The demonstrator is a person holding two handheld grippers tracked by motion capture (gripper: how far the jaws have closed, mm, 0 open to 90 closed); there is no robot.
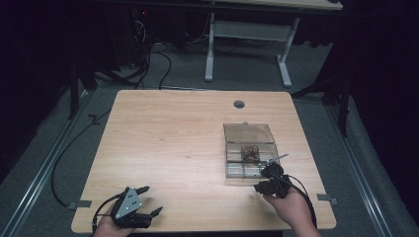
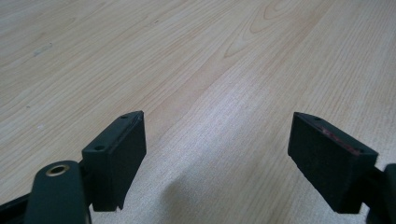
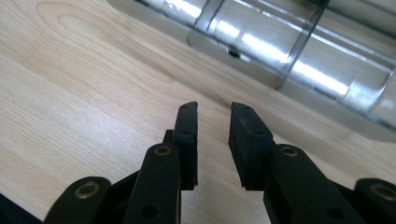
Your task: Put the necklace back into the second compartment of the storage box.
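The left hand-held gripper (image 1: 148, 201) rests low over the near left of the worktop (image 1: 168, 128), jaws wide apart with bare wood between them. To its right, well apart, the right hand-held gripper (image 1: 267, 181) sits just short of the near wall of a clear compartment box (image 1: 249, 150), jaws a narrow gap apart and holding nothing.

Judged from here, pushing the right one forward could shove the light box along the wood, or knock its open lid (image 1: 248, 133).

The high view shows small brown parts (image 1: 250, 153) in a middle compartment ahead of that gripper; the right gripper view shows the box wall (image 3: 261, 60) close up, its contents hidden by glare.
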